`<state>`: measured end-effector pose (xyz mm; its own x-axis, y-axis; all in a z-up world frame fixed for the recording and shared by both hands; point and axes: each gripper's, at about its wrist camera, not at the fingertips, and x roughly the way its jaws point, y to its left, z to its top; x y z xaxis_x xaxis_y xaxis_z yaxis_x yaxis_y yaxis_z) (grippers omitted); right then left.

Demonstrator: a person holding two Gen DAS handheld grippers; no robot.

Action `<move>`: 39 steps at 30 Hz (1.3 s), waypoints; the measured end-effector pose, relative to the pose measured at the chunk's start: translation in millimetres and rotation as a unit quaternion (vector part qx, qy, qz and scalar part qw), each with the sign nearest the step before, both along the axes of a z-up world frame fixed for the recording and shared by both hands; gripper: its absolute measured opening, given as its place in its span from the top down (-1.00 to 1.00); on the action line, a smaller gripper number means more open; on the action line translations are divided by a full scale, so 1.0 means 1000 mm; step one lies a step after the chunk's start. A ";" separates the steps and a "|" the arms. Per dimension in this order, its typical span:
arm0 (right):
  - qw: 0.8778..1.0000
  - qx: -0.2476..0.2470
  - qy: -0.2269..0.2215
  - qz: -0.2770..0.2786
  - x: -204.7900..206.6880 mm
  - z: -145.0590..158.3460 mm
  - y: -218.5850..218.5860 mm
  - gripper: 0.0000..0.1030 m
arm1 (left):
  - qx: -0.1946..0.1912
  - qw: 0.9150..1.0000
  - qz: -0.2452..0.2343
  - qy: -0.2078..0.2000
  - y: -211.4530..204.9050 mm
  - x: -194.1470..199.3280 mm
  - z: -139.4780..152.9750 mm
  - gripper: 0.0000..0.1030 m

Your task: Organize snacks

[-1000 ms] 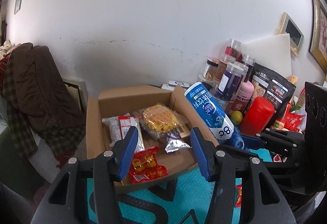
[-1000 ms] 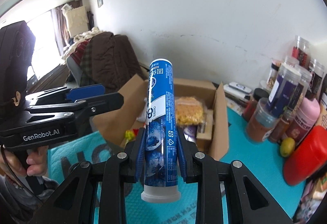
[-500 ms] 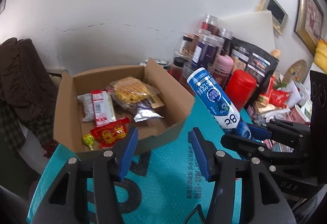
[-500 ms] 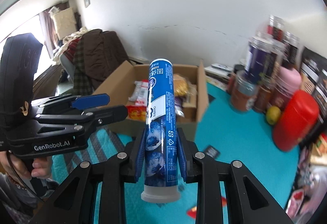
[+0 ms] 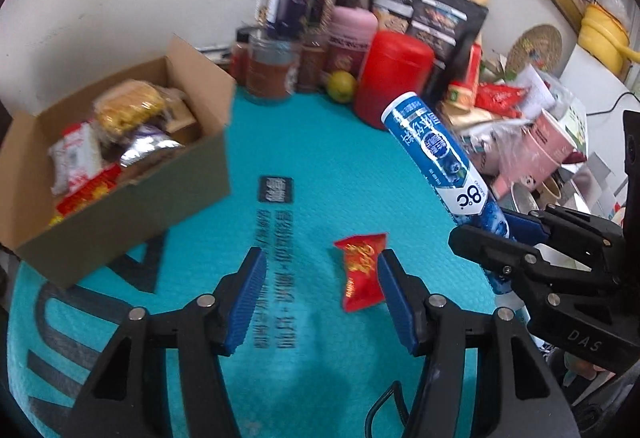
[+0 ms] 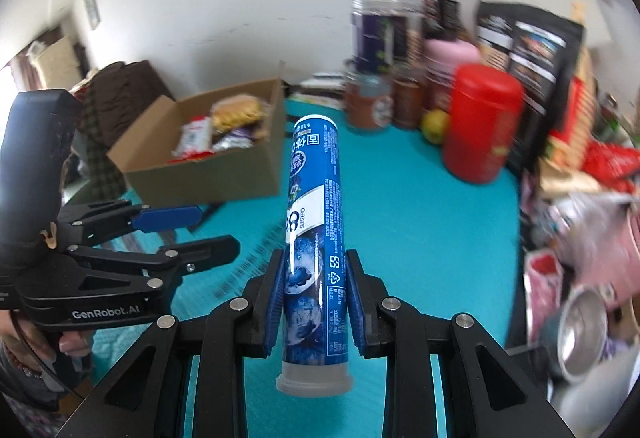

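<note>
My right gripper (image 6: 316,302) is shut on a blue tube (image 6: 316,222) and holds it above the teal mat; the tube also shows in the left wrist view (image 5: 436,154). My left gripper (image 5: 320,298) is open and empty, low over the mat, with a small red snack packet (image 5: 360,270) lying just inside its right finger. An open cardboard box (image 5: 132,198) with several snack packs sits at the left; it shows in the right wrist view (image 6: 216,166) too.
A teal mat (image 5: 320,166) covers the table. Jars, a red canister (image 5: 392,78), a lime (image 5: 341,86) and dark bags stand along the back wall. Clutter of packets and cups fills the right side (image 5: 532,142).
Both grippers have swung right and away from the box, down toward the mat. The red packet has come into view between my left fingers. The tube stays gripped.
</note>
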<state>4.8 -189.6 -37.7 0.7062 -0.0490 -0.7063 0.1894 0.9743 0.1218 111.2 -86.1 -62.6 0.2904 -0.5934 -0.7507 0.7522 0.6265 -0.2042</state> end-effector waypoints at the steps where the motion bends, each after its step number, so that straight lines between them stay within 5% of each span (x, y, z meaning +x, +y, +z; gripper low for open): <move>1: 1.000 0.001 0.003 -0.006 -0.004 -0.003 -0.003 0.46 | 0.003 1.000 -0.003 0.006 -0.005 -0.002 -0.004 -0.11; 19: 0.997 0.038 0.051 -0.053 -0.031 -0.056 -0.049 0.45 | 0.085 0.995 -0.015 0.044 -0.079 -0.003 -0.070 -0.11; 21: 0.996 0.042 0.053 -0.054 -0.030 -0.059 -0.052 0.45 | 0.085 0.995 -0.022 0.044 -0.082 -0.003 -0.073 -0.11; 22: 0.996 0.043 0.053 -0.055 -0.030 -0.059 -0.053 0.45 | 0.080 0.996 -0.022 0.037 -0.082 -0.004 -0.073 0.01; 23: 0.996 0.045 0.054 -0.055 -0.029 -0.060 -0.054 0.45 | 0.079 0.996 -0.021 0.029 -0.082 -0.005 -0.072 0.34; 39: 0.998 0.049 0.045 -0.022 -0.013 -0.050 -0.035 0.45 | 0.032 0.999 -0.009 -0.008 -0.045 -0.009 -0.037 0.39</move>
<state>-8.0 -224.9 -88.1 0.6383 -0.0059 -0.7697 0.2456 0.9493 0.1964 102.2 -130.7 -99.2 0.2930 -0.5502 -0.7819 0.7663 0.6243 -0.1521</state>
